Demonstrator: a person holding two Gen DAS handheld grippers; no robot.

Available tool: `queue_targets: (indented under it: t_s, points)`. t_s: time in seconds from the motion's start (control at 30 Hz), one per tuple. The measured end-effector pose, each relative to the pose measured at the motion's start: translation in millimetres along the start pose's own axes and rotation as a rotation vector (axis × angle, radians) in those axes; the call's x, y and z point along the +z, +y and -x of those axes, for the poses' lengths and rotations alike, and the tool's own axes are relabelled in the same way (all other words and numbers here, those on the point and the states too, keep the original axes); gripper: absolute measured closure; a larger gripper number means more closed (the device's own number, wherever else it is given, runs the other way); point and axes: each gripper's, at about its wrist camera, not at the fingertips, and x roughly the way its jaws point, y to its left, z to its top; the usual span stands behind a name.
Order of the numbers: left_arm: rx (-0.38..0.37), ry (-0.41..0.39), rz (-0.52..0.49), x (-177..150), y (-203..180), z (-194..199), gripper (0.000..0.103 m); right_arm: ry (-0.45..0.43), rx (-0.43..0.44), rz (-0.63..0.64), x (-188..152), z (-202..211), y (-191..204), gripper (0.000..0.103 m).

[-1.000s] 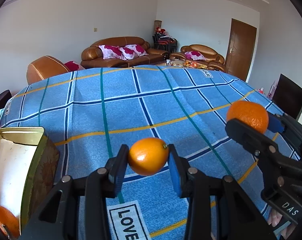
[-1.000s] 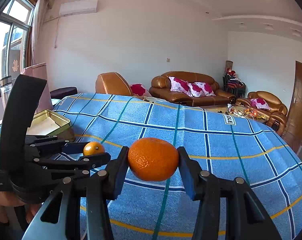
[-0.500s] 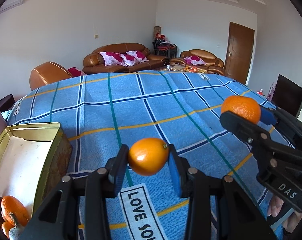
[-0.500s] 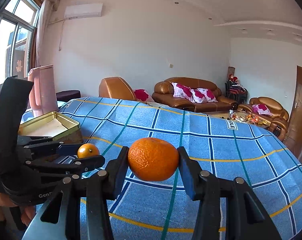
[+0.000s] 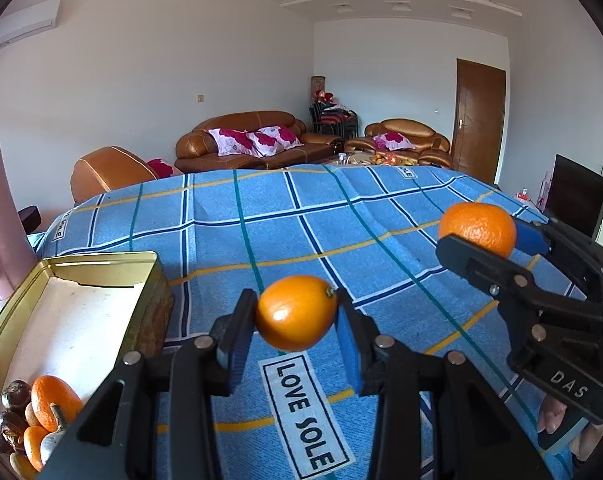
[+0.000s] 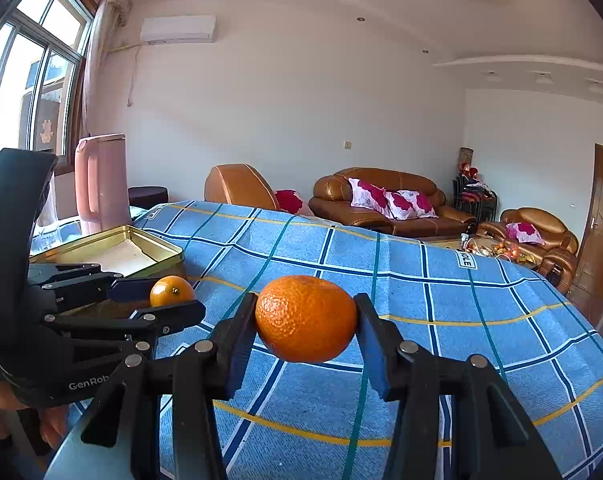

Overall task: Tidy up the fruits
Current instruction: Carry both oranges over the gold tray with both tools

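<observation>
We are holding two fruits up over the tabletop (image 5: pixel 381 208), which is wearing a blue checked cloth (image 6: pixel 421 280). Left gripper (image 5: pixel 296 322) fingers (image 5: pixel 233 336) are pinching a smooth small orange (image 5: pixel 295 318), lifted clear of the cloth near the tabletop's near-left edge, just above a "LOVE SOLE" label (image 5: pixel 305 412). Right gripper (image 6: pixel 305 330) fingers (image 6: pixel 375 344) are pinching a bumpy mandarin (image 6: pixel 306 318), also hanging in the air over the near edge. In the right wrist view we are seeing the left gripper (image 6: pixel 169 300) to the left with its orange (image 6: pixel 171 290); in the left wrist view the right gripper (image 5: pixel 481 240) and mandarin (image 5: pixel 477 229) are showing at the right side. A gold tin box (image 5: pixel 149 304) is sitting open at the tabletop's left edge, mostly bare inside, with a pile of mixed fruit (image 5: pixel 33 420) crowding its near end, including oranges and some dark wrinkled pieces. A pink jug (image 6: pixel 101 180) is standing beyond the tin at the far-left corner.
</observation>
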Motion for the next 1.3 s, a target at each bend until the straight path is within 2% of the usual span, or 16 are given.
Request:
queue_targets:
  t_s: [0.43, 0.6, 1.3]
  points:
    - [0.009, -0.059, 0.005, -10, 9, 27, 0.062, -0.007, 0.010, 0.029, 0, 7, 17, 0.053]
    - [0.022, -0.074, 0.012, -13, 15, 36, 0.063, -0.012, 0.039, 0.001, -1, 11, 19, 0.053]
    - [0.058, -0.115, 0.034, -24, 41, 65, 0.063, -0.027, 0.124, 0.055, 0, 17, 69, 0.053]
